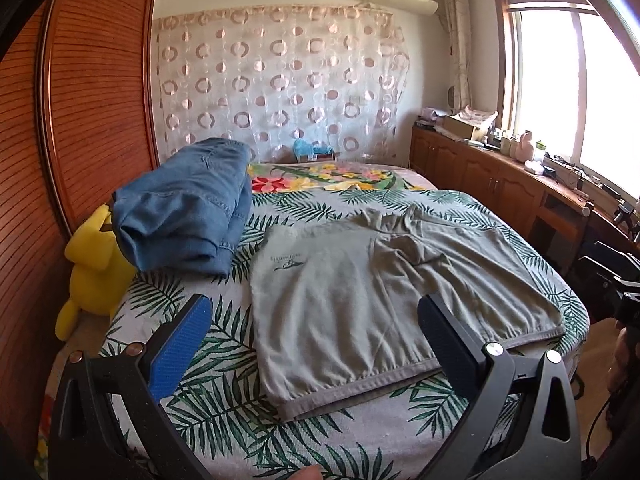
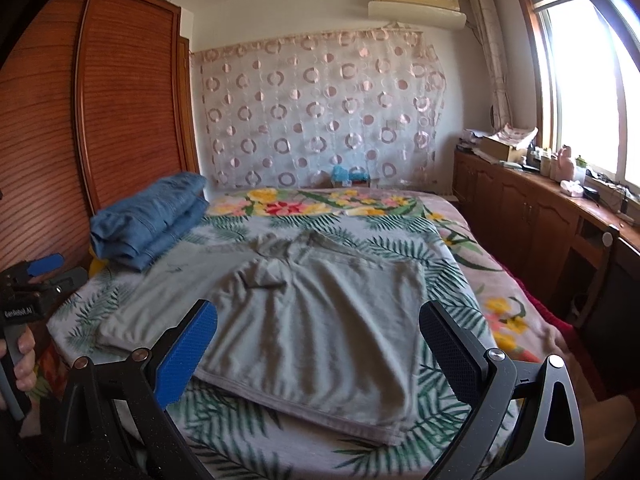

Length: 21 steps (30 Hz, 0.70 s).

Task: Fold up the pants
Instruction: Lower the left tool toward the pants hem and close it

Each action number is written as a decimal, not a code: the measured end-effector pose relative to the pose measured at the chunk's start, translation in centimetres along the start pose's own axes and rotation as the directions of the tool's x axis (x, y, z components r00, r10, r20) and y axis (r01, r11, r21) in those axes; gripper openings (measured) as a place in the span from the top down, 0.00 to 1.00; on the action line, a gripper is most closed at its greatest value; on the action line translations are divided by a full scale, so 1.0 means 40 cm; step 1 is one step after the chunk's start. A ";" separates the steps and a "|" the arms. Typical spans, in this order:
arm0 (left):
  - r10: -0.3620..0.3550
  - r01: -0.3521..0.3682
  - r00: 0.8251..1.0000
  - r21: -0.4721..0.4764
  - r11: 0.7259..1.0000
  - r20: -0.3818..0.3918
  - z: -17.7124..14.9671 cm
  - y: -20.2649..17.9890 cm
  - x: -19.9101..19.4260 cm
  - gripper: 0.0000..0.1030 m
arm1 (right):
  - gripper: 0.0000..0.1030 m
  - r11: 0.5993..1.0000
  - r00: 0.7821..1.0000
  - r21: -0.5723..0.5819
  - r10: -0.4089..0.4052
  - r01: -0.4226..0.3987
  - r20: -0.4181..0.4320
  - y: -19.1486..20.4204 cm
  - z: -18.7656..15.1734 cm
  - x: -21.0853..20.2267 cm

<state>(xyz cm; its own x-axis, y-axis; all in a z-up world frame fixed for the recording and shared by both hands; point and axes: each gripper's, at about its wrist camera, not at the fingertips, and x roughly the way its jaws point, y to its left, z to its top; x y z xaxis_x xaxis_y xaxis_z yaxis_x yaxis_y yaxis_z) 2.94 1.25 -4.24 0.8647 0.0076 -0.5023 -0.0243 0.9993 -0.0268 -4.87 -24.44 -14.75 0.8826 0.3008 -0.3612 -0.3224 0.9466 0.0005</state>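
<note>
Grey pants (image 1: 384, 300) flat on leaf-print bed (image 1: 208, 412) (folded jeans (image 1: 184, 216) beside), left gripper (image 1: 316, 344) and right gripper (image 2: 318, 350) both spread wide, empty.

Louvred wooden wardrobe (image 1: 92, 92), circle-patterned curtain (image 1: 280, 88), bright window (image 1: 568, 80), low wooden cabinets (image 1: 480, 176)

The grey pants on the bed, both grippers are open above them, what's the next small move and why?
Probably lower both open grippers, left gripper and right gripper, onto the near edge of the grey pants and pinch it. The pants lie spread flat and unheld, while the blue jeans already sit folded aside.
</note>
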 end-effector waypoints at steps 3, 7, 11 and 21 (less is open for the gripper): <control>0.011 -0.011 1.000 0.009 1.000 -0.014 -0.012 0.004 0.019 0.00 | 0.02 1.000 1.000 -0.019 -0.016 0.015 -0.025 -0.010 0.003 0.003; 0.010 -0.010 0.998 0.008 1.000 -0.062 -0.034 0.020 0.053 0.00 | 0.02 1.000 0.998 -0.014 -0.028 0.027 -0.065 -0.025 0.000 0.008; 0.021 -0.018 0.994 0.027 0.999 -0.110 -0.060 0.036 0.079 0.00 | 0.04 1.000 0.994 -0.010 -0.030 0.029 -0.107 -0.028 -0.004 0.024; -0.042 0.045 0.981 0.014 0.999 -0.190 -0.109 0.083 0.102 0.01 | 0.06 0.999 0.981 -0.021 -0.037 0.034 -0.193 -0.020 0.022 0.037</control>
<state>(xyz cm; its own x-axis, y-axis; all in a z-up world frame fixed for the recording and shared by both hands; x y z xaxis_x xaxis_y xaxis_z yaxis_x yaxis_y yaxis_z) 4.19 4.43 -10.15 0.7539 -0.0410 -0.6557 0.0217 0.9991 -0.0374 -2.99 -24.63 -14.49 0.8116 0.2371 -0.5339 -0.2993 0.9536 -0.0315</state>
